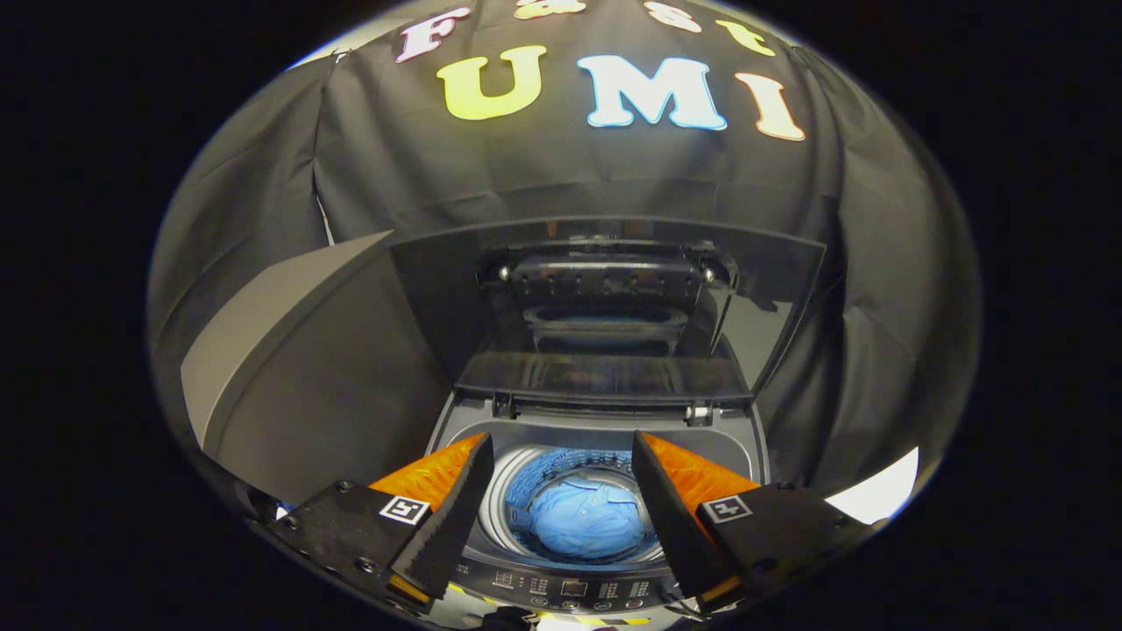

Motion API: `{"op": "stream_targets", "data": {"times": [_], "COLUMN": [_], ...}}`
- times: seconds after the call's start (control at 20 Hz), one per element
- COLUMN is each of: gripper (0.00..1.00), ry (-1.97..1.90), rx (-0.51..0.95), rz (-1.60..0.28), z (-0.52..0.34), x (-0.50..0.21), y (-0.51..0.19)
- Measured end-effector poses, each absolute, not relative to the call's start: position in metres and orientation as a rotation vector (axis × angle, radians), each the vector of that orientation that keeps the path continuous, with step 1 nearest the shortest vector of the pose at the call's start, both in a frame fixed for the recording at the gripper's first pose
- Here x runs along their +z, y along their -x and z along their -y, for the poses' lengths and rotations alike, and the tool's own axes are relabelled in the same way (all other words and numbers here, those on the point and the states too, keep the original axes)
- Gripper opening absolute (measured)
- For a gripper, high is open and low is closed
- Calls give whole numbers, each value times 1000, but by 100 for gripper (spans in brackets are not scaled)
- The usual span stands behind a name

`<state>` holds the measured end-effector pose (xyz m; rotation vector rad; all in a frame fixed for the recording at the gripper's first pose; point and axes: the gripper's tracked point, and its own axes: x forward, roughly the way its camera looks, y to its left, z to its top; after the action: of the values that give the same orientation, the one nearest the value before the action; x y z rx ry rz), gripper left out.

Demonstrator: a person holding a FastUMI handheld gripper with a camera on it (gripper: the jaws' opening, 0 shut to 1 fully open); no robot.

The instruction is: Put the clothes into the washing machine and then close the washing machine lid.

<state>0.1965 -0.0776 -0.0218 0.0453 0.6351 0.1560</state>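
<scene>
Washing machine point(605, 438) is sitting with its lid point(605, 298) standing open, tilted back against the black cloth wall point(421, 175); the lid's dark glossy inside is facing the camera and mirroring the drum opening. Clothes point(585, 521), a light blue bundle with what looks like a collar, are lying at the bottom of the drum point(517, 491), inside the perforated metal wall. Control panel point(570, 592) with small buttons is running along the near edge of the machine, just below the drum rim.

A grey slanted panel point(289, 315) is leaning to the left of the machine, in front of the cloth. A bright white patch is showing low on the right; can't tell what it is.

Claw point(561, 499) is hovering above the near side of the machine, looking down into the drum. Its fingers are spread wide apart, gripping nothing, and the blue bundle is showing between them, well below the tips.
</scene>
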Motion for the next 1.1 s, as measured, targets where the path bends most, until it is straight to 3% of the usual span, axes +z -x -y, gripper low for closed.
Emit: {"op": "stream_targets", "data": {"times": [0.55,1.1], "gripper": [97,96], "ry": [-43,-47], "rx": [130,108], "rz": [-317,-191], "z": [75,49], "x": [94,134], "y": [-239,-317]}}
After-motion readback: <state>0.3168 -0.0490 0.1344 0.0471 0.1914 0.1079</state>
